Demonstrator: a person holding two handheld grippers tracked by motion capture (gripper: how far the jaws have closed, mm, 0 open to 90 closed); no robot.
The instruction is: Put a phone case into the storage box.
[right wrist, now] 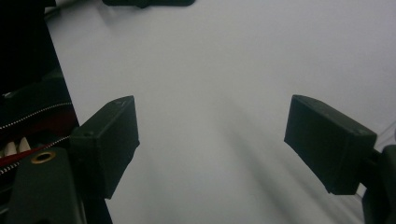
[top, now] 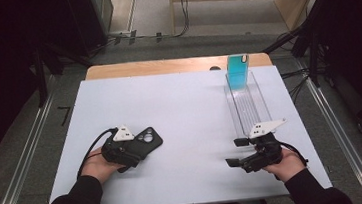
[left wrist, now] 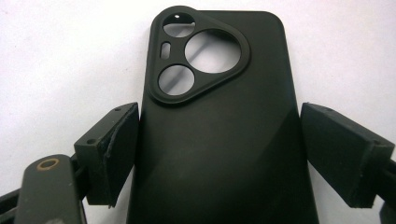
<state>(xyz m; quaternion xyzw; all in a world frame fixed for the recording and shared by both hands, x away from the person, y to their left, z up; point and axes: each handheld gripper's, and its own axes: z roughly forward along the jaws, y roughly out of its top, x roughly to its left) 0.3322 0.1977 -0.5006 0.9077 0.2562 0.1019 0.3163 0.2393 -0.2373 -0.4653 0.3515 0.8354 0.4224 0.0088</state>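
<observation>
The left hand-held gripper [left wrist: 219, 154] is spread around a black phone case [left wrist: 219, 121] lying flat on the white table [top: 179, 107], one jaw beside each long edge. At 3 o'clock from it, the right hand-held gripper [right wrist: 210, 144] gapes over bare table. At 12 o'clock from that, a teal phone case [top: 239, 71] stands in a clear tray [top: 249, 105].

- A white counter [top: 179, 107] with a bare wooden strip along its far edge.
- A black phone case [top: 147, 141] lying flat at the near left, camera cutouts facing up.
- A clear plastic tray [top: 247, 103] at the far right.
- A teal phone case [top: 238, 71] standing upright at the tray's far end.
</observation>
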